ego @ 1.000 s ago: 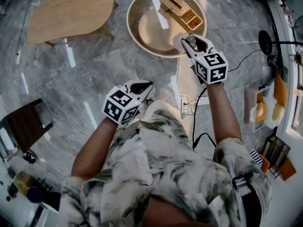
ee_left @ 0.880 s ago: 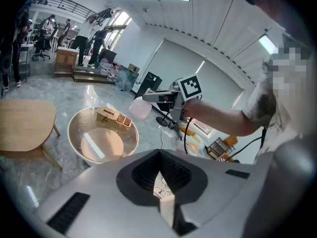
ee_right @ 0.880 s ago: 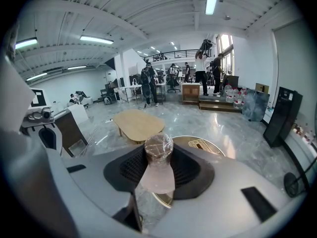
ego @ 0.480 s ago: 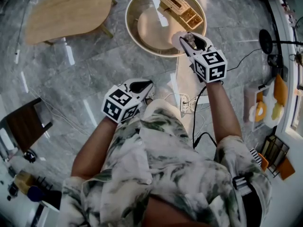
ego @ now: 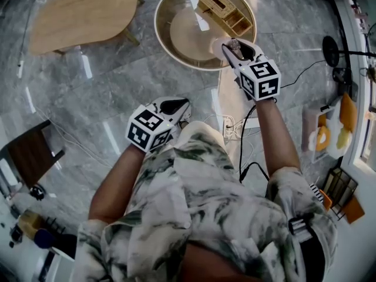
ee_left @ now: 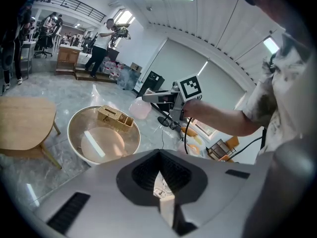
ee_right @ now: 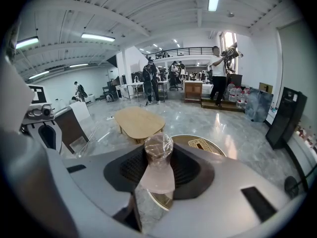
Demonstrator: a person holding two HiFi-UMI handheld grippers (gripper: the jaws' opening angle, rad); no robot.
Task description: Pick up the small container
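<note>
As I look down, the grey stone floor (ego: 117,93) fills most of the view, w/ a low wooden table (ego: 82,16) off to the left and a round table (ego: 182,34) w/ a raised pale rim straight ahead. On the round table's far side sits a wooden box (ego: 223,10) w/ small compartments at one end.

My right gripper (ego: 232,47) reaches over the near right rim of the round table, and its jaws are clamped on the small container (ee_right: 157,167). It's a pale pink see-thru tub, narrower at the end nearest me, w/ crinkly clear wrap and sth brownish at the far end. From the left gripper view it hangs in the air, clear of the tabletop.

My left gripper (ego: 176,106) sits low near my body, jaws together, only a thin sliver of floor showing between them, nothing held.
</note>
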